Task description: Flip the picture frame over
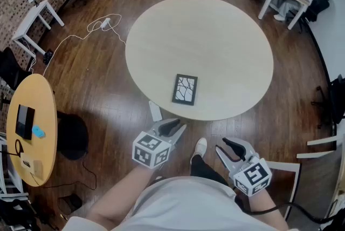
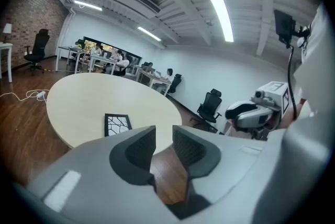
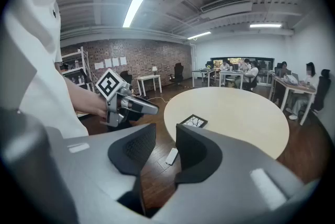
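Note:
A black picture frame [image 1: 185,89] with a white branching pattern lies flat on the round beige table [image 1: 215,35], close to its near edge. Both grippers hang below the table edge, over the wooden floor, apart from the frame. My left gripper [image 1: 173,128] is open with nothing between its jaws; in its own view the frame [image 2: 117,123] lies beyond the left jaw of the gripper [image 2: 164,136]. My right gripper [image 1: 230,145] is also open and empty. In the right gripper view the frame [image 3: 194,121] shows above the jaws of the gripper [image 3: 166,136], with the left gripper [image 3: 128,104] to the side.
A small white flat object [image 1: 155,111] lies on the floor by the table's near edge. An orange round table [image 1: 29,127] and a black stool [image 1: 73,135] stand at the left. Cables and a power strip [image 1: 105,23] run across the floor. A white chair [image 1: 285,170] is at the right.

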Action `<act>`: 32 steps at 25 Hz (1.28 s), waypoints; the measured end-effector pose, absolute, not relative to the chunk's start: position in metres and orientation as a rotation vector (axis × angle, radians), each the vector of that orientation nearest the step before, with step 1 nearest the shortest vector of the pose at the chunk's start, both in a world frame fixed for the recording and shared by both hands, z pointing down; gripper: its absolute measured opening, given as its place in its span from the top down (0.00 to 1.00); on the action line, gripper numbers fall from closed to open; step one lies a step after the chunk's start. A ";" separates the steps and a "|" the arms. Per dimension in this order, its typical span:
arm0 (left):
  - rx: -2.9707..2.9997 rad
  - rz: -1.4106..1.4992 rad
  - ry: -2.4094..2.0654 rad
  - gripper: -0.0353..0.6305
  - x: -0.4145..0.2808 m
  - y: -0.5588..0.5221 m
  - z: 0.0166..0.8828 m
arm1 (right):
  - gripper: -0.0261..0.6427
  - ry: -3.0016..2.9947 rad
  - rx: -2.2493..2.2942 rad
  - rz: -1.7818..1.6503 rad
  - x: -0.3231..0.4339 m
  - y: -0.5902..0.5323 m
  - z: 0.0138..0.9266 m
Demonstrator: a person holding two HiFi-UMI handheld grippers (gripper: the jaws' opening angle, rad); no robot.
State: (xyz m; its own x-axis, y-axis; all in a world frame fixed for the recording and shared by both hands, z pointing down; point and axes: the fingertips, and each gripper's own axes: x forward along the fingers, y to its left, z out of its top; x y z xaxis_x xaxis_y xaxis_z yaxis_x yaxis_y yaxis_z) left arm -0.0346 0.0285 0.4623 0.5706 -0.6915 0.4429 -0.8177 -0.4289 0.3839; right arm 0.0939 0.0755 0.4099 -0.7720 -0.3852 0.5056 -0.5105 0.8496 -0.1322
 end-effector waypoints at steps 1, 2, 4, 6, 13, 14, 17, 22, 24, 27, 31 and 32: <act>2.220 0.300 -1.225 0.80 -0.033 0.011 0.469 | 0.78 -2.557 0.643 0.345 0.103 0.061 0.408; 2.202 0.306 -1.247 0.79 -0.032 -0.005 0.476 | 0.78 -2.558 0.629 0.331 0.111 0.046 0.407; 2.158 0.308 -1.289 0.79 -0.032 -0.037 0.488 | 0.78 -2.553 0.614 0.317 0.128 0.016 0.408; 2.103 0.305 -1.323 0.79 -0.037 -0.060 0.498 | 0.78 -2.540 0.618 0.333 0.142 -0.009 0.414; 2.038 0.453 -1.278 0.79 -0.025 -0.087 0.542 | 0.78 -2.521 0.656 0.411 0.147 -0.045 0.431; 2.026 0.485 -1.276 0.79 -0.021 -0.093 0.554 | 0.78 -2.517 0.664 0.420 0.147 -0.048 0.432; 1.982 0.589 -1.313 0.78 -0.012 -0.114 0.586 | 0.78 -2.498 0.678 0.456 0.151 -0.052 0.434; 1.904 0.722 -1.367 0.75 -0.002 -0.133 0.617 | 0.78 -2.449 0.688 0.482 0.161 -0.053 0.434; 1.887 0.736 -1.375 0.75 0.003 -0.132 0.621 | 0.78 -2.434 0.690 0.491 0.163 -0.052 0.433; 1.859 0.797 -1.421 0.76 0.000 -0.127 0.630 | 0.78 -2.423 0.680 0.502 0.160 -0.050 0.434; 1.840 0.870 -1.502 0.80 -0.006 -0.127 0.632 | 0.78 -2.423 0.668 0.516 0.158 -0.051 0.437; 1.837 0.879 -1.508 0.80 -0.006 -0.127 0.632 | 0.78 -2.422 0.665 0.520 0.158 -0.051 0.438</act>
